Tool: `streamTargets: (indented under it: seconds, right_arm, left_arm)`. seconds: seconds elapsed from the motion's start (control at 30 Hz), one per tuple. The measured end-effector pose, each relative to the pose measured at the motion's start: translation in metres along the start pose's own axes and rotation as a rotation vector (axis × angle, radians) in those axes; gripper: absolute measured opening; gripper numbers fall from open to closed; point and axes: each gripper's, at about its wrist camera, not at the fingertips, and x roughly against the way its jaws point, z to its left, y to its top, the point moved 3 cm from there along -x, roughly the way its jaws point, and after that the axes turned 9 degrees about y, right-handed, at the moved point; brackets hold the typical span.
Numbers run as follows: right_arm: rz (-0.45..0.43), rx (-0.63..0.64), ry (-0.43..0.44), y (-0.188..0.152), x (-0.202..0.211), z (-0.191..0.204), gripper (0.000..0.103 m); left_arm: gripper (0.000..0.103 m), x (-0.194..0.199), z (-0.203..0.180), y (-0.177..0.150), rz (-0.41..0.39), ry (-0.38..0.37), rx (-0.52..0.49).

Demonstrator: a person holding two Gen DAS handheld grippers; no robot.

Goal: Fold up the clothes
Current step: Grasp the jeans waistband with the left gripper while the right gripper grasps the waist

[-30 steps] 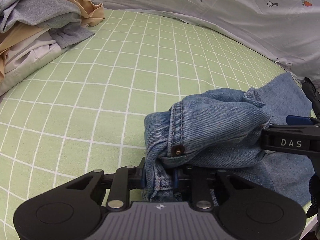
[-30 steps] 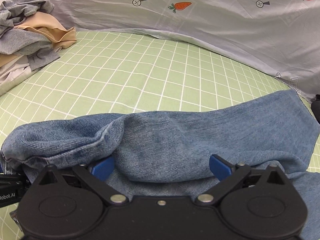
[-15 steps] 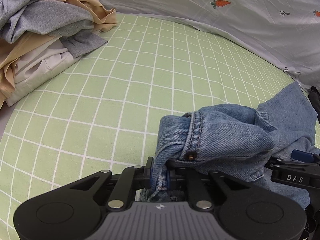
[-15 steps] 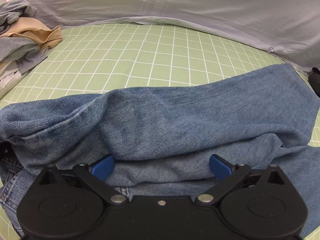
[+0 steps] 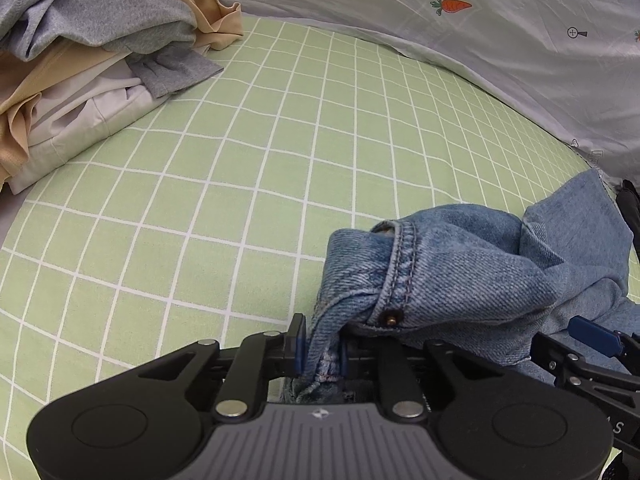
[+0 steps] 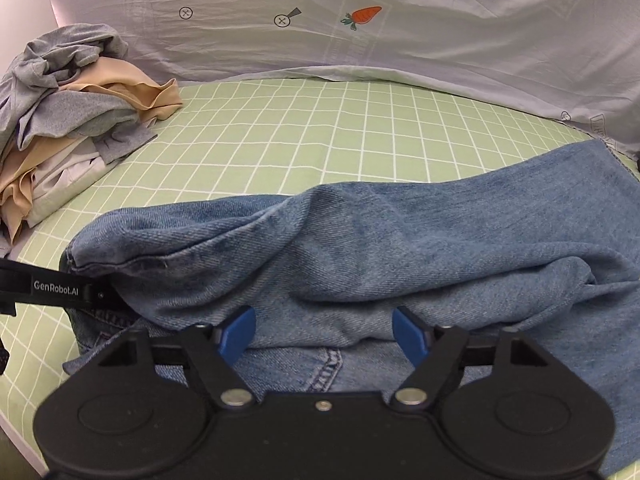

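Observation:
Blue denim jeans point(image 5: 460, 276) lie bunched on the green checked bed sheet point(image 5: 240, 160). My left gripper point(image 5: 320, 354) pinches a bunched edge of the jeans by the riveted waistband seam; its jaws are opening, and the cloth still fills the narrow gap. My right gripper point(image 6: 324, 334) hovers over a long fold of the jeans point(image 6: 400, 240). Its blue pads point(image 6: 240, 332) stand wide with denim between them, untouched, and the jaws are closing. The left gripper's finger point(image 6: 52, 290) shows at the left edge of the right wrist view, tucked under the fold.
A loose pile of grey, tan and white clothes point(image 5: 88, 60) sits at the back left of the bed. A pale cover with carrot prints point(image 5: 480, 32) rises along the far side. A dark object point(image 5: 628, 208) lies at the right edge.
The right gripper's pads have drawn closer together and the view has swung left, bringing the clothes pile in. The left gripper's pinch has loosened slightly, with the waistband corner shifted right.

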Motion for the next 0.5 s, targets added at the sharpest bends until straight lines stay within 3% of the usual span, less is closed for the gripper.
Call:
streamTargets:
  seconds: [0.2,0.33,0.5]
  right_arm:
    - [-0.022,-0.045,0.020,-0.003,0.010,-0.001,0.075]
    - [-0.029,-0.064,0.015,-0.004,0.010,-0.002,0.075]
    - [-0.032,-0.090,-0.028,-0.004,0.011,-0.011,0.075]
  left_arm:
    - [0.026,0.005,0.007,-0.011,0.005,-0.053,0.016]
    - [0.014,0.008,0.003,-0.011,-0.011,-0.060,0.005]
    - [0.013,0.047,0.005,0.029,-0.113,-0.093,0.065]
